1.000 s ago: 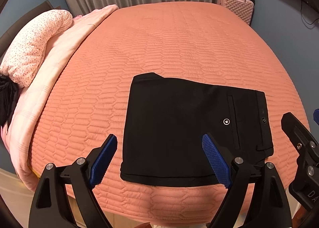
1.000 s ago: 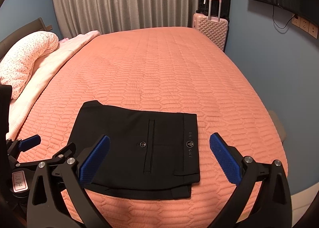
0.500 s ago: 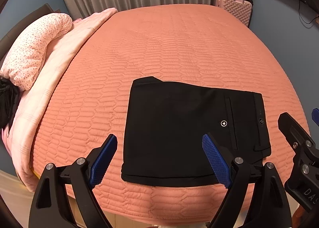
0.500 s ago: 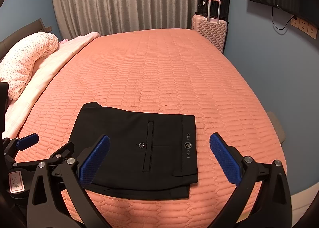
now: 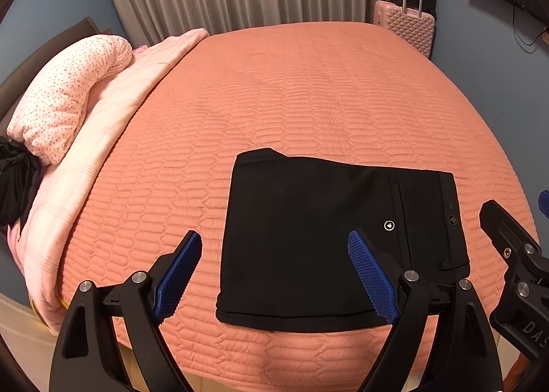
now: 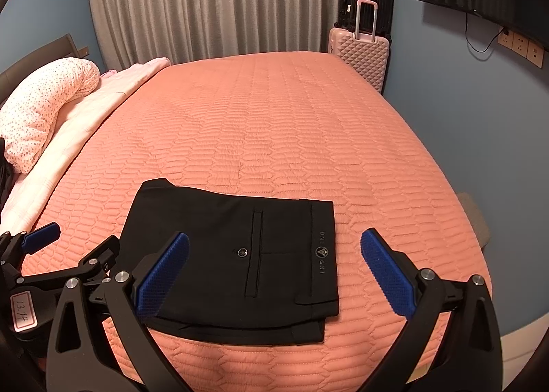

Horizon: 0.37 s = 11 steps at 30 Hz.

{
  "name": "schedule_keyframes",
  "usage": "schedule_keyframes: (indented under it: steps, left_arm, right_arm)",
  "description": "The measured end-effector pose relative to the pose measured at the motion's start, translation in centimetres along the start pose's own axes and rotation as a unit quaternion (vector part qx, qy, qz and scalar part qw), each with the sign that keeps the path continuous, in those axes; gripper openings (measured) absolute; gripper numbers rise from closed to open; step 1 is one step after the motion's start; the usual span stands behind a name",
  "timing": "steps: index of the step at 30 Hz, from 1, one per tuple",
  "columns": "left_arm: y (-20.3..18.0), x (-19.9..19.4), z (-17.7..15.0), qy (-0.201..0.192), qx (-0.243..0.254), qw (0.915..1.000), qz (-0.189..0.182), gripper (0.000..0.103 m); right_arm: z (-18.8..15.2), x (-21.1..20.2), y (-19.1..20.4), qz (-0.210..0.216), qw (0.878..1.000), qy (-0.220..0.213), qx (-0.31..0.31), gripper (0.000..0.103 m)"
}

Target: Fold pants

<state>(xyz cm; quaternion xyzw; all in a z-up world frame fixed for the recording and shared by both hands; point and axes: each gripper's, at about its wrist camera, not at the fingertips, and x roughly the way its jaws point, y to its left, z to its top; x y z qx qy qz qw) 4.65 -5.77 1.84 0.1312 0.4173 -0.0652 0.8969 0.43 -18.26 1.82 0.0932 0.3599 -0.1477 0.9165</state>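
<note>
Bed (image 6: 274,124), covered edge to edge in a salmon quilted spread. Near its front edge, black pants (image 6: 223,254) folded into a flat rectangle, waistband to the right, back pocket and button facing up. Well left of the pants, a pale pink blanket (image 5: 113,124) along the bed's side, with a speckled pillow (image 5: 65,100) on top.

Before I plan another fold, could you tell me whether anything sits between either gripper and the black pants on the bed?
Nothing visible does. The pants lie folded on the bedspread directly below the open left gripper and open right gripper, with only air between. The pillow and suitcase are far off.
</note>
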Motion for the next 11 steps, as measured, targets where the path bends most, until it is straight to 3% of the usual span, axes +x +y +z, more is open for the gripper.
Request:
schedule_keyframes:
  steps: [11]
  left_arm:
    - [0.22, 0.24, -0.01, 0.013, 0.002, 0.9999, 0.009, 0.085]
  right_arm:
    - [0.30, 0.01, -0.61, -0.003, 1.000, -0.003, 0.005, 0.098]
